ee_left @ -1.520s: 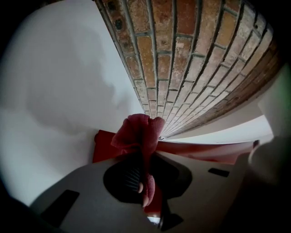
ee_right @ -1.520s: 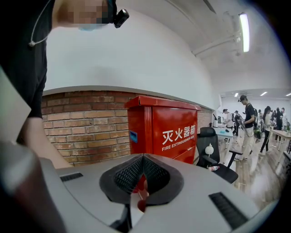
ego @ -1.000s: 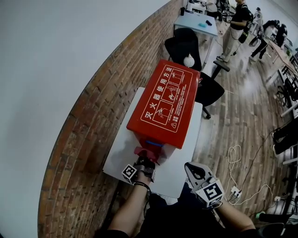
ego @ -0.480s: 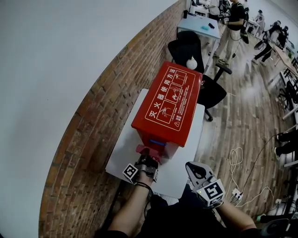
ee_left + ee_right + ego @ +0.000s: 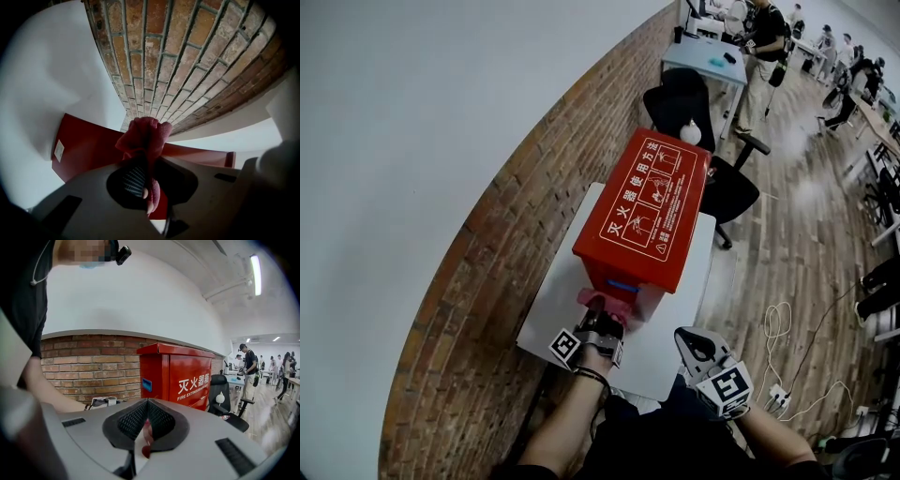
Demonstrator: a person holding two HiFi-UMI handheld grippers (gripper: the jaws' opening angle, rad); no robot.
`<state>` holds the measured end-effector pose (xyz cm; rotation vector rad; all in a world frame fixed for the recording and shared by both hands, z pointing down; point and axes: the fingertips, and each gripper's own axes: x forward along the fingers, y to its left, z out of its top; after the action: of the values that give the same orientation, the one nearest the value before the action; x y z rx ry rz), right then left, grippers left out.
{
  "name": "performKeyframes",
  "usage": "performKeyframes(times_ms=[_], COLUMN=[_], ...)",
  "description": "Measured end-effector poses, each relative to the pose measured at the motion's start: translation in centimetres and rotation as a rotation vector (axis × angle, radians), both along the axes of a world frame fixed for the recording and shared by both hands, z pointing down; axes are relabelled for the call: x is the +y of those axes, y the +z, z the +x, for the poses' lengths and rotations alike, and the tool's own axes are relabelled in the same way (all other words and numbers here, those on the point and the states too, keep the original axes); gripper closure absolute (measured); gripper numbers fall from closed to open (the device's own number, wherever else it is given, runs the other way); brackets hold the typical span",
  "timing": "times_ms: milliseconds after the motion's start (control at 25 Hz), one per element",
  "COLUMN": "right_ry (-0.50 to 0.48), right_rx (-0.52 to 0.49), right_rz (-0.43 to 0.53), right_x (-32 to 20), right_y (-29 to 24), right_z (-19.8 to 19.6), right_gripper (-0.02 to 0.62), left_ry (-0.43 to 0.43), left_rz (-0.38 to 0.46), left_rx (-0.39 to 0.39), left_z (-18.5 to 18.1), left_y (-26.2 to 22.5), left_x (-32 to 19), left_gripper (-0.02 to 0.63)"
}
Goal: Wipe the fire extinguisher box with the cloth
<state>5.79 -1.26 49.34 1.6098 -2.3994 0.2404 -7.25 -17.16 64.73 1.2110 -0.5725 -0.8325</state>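
A brick wall, white above, runs along the left, and a white table stands against it on a wooden floor. The fire extinguisher box lies on that table, its long axis pointing away from the person, along the wall. The left gripper is the nearer one. Its jaws are clamped on the red cloth, which sits at the box's near end face, touching or nearly so. The right gripper hangs back by the table's near edge, jaws together on nothing. A black office chair stands beyond the far end, out of the way.
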Motion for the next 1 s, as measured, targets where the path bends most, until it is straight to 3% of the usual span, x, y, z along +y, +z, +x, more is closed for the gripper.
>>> performKeyframes(times_ms=[1000], right_ry=[-0.013], right_rx=[-0.014], right_rz=[0.008], right_x=[0.5], right_y=[-0.1], right_z=[-1.2], right_gripper=[0.575], left_ry=[-0.023], left_rz=[0.107], left_rx=[0.105], left_z=[-0.2], left_y=[-8.8], left_x=[0.0], left_gripper=[0.551])
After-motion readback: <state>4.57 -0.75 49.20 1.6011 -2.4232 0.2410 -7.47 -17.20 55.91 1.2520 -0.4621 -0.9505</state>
